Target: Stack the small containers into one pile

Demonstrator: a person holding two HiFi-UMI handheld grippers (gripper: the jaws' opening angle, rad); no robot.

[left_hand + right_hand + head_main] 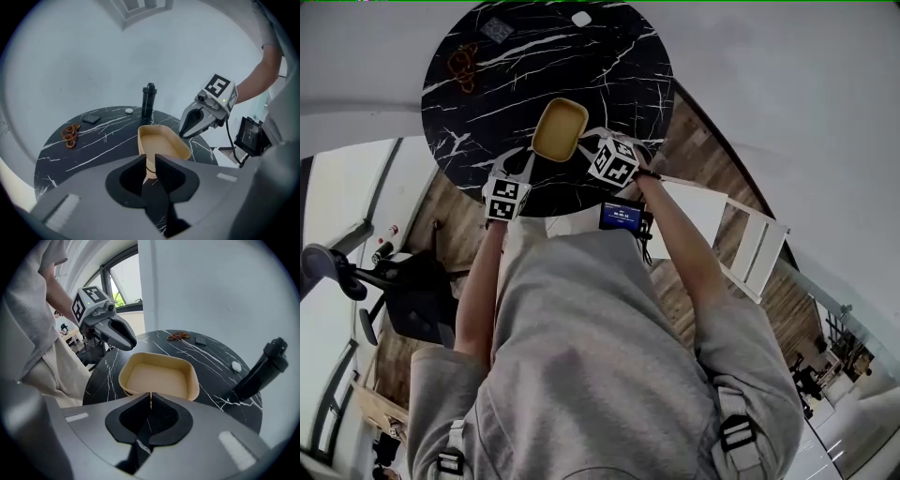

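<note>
A tan, rounded-rectangular container (560, 129) lies over the near part of the round black marble table (609, 66). A second rim shows just under its edge (124, 389), so it looks nested on another container. My left gripper (150, 161) is shut on the container's near wall (161, 140). From the opposite side, my right gripper (150, 399) is shut on the thin rim of the same container (159, 378). In the head view the left gripper (525, 161) and right gripper (587, 142) flank it. Whether it rests on the table I cannot tell.
A black bottle (148, 100) stands at the table's far side. A brown chain-like item (70, 135), a small dark flat object (90, 118) and a small white object (129, 110) lie further out. A small screen (622, 216) hangs near the person's waist; a white frame (741, 234) stands at the right.
</note>
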